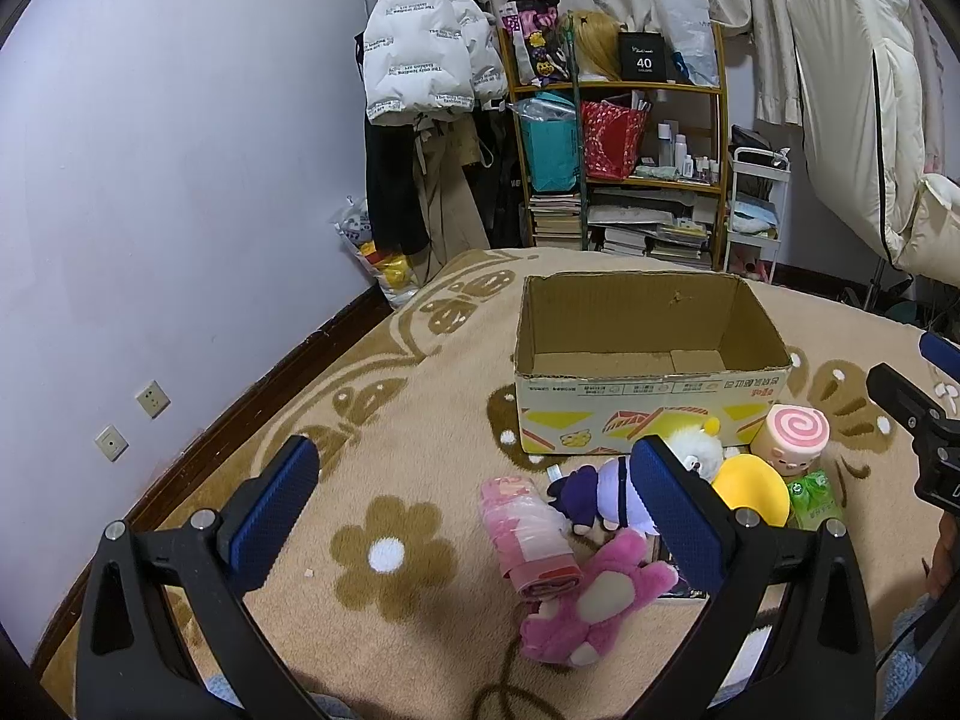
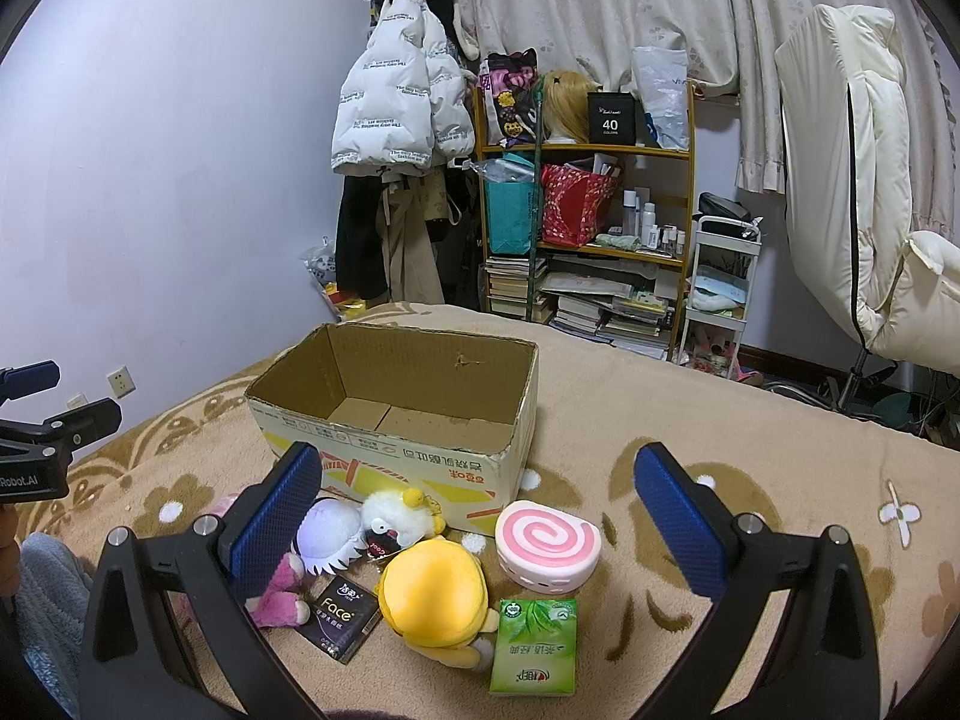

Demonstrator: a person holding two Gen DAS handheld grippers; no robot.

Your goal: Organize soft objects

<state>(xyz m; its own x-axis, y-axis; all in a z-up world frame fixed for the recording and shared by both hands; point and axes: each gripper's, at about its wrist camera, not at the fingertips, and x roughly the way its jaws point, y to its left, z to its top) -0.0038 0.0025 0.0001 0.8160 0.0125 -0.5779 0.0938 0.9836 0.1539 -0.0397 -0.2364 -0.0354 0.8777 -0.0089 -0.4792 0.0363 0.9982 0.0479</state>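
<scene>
Right wrist view showed the right gripper (image 2: 480,516) and left gripper (image 1: 474,504) both spread wide, holding nothing, above plush toys (image 2: 432,588) lying just before the empty cardboard box (image 2: 396,420).

In the left wrist view the left gripper's (image 1: 474,501) right finger (image 1: 672,510) covers part of the purple doll (image 1: 591,489), the white plush (image 1: 699,450) and the yellow plush (image 1: 753,489). The right gripper (image 1: 924,414) is cut off by the right edge, so its jaws cannot be judged there. In the right wrist view the left finger (image 2: 276,525) hides most of the pink bear (image 2: 276,597), and the box (image 2: 420,456) lettering is too small to read
</scene>
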